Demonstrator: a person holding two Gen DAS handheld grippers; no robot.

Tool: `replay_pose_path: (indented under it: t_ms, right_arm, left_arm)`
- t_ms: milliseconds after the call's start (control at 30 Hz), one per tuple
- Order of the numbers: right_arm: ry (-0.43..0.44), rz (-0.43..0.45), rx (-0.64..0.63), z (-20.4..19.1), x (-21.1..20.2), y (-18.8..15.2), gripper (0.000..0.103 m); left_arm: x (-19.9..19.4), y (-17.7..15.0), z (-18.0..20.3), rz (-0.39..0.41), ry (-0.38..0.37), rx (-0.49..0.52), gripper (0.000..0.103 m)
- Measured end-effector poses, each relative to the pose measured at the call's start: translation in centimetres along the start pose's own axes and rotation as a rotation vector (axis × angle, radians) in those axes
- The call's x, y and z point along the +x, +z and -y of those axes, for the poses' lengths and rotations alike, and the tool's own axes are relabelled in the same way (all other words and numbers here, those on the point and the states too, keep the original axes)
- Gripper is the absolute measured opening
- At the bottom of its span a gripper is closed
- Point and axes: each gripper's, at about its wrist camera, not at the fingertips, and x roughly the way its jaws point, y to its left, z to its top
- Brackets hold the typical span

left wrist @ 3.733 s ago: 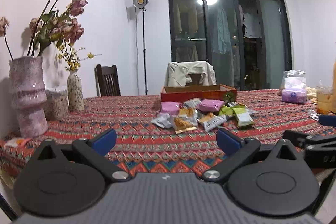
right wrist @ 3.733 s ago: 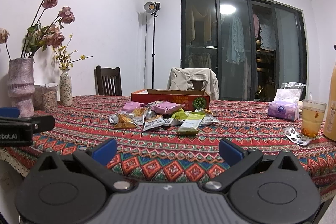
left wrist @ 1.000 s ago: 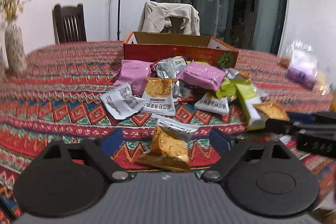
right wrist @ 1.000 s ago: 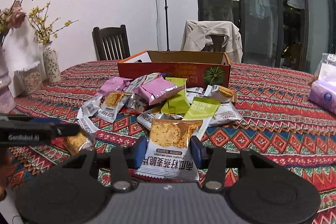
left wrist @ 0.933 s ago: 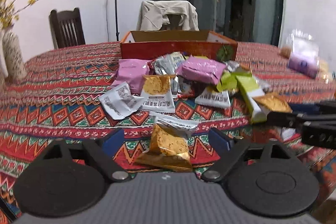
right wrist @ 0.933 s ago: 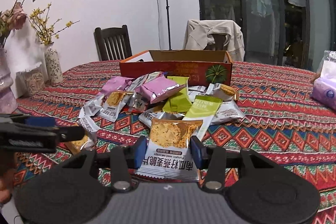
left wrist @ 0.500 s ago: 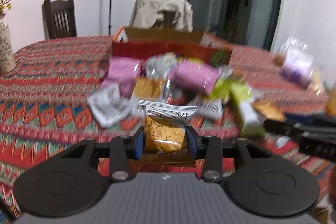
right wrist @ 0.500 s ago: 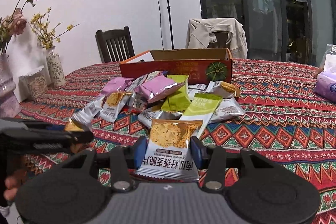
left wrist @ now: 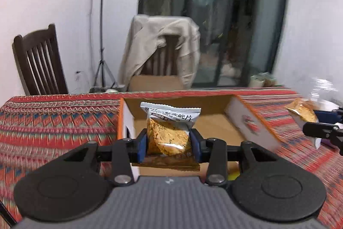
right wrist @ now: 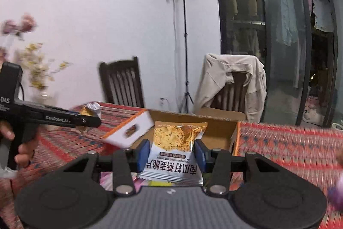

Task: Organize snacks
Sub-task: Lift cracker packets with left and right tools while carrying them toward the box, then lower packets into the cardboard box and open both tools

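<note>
My left gripper [left wrist: 169, 144] is shut on a cracker packet [left wrist: 169, 132], silver at the top, held above the near edge of the open cardboard box [left wrist: 214, 121]. My right gripper [right wrist: 171, 152] is shut on a white oat crisp packet [right wrist: 174, 151], also held in front of the box [right wrist: 218, 134]. The box has orange and white side flaps and a bare brown floor. The left gripper with its packet shows at the left of the right wrist view [right wrist: 85, 119]. The right gripper with its packet shows at the right of the left wrist view [left wrist: 308, 121].
The table has a red patterned cloth [left wrist: 53, 121]. A dark wooden chair [left wrist: 38, 65] and a chair draped with a beige jacket [left wrist: 163, 50] stand behind the table. A light stand [right wrist: 184, 35] is by the wall. Vases with flowers [right wrist: 36, 70] blur at the left.
Both grippers have risen from the snack pile and moved forward to the box, each carrying its packet. The left gripper closed on its packet about half a second ago.
</note>
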Motion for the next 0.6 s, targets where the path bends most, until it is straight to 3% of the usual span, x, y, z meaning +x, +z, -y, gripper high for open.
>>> replay_pose_path:
  t_ms: [133, 233, 300, 367, 433, 500, 600]
  right_arm:
    - [-0.088, -0.146, -0.010, 3.8, 11.2, 3.9, 0.044]
    - [-0.149, -0.283, 0.006, 6.3, 19.9, 4.4, 0.044]
    - [-0.187, -0.352, -0.002, 7.1, 24.2, 3.9, 0.044]
    - [-0.246, -0.404, -0.068, 7.1, 27.5, 3.2, 0.045]
    - [-0.288, -0.443, -0.109, 7.2, 29.9, 2.6, 0.047]
    - [-0.301, -0.470, -0.139, 7.1, 31.2, 2.0, 0.048]
    - [-0.332, -0.456, -0.185, 6.7, 31.5, 2.1, 0.065]
  left_arm:
    - [10.0, 3.1, -1.7, -0.115, 0.071, 0.006, 0.042]
    - [15.8, 3.7, -2.6, -0.198, 0.130, 0.000, 0.042]
    - [18.2, 3.6, -3.1, -0.244, 0.136, -0.016, 0.048]
    - [19.4, 3.6, -3.2, -0.261, 0.110, -0.002, 0.053]
    - [19.3, 3.8, -3.2, -0.256, 0.083, 0.018, 0.070]
    - [18.7, 3.9, -3.1, -0.227, 0.079, 0.028, 0.076]
    - [17.5, 4.3, -3.6, -0.210, 0.071, 0.023, 0.077]
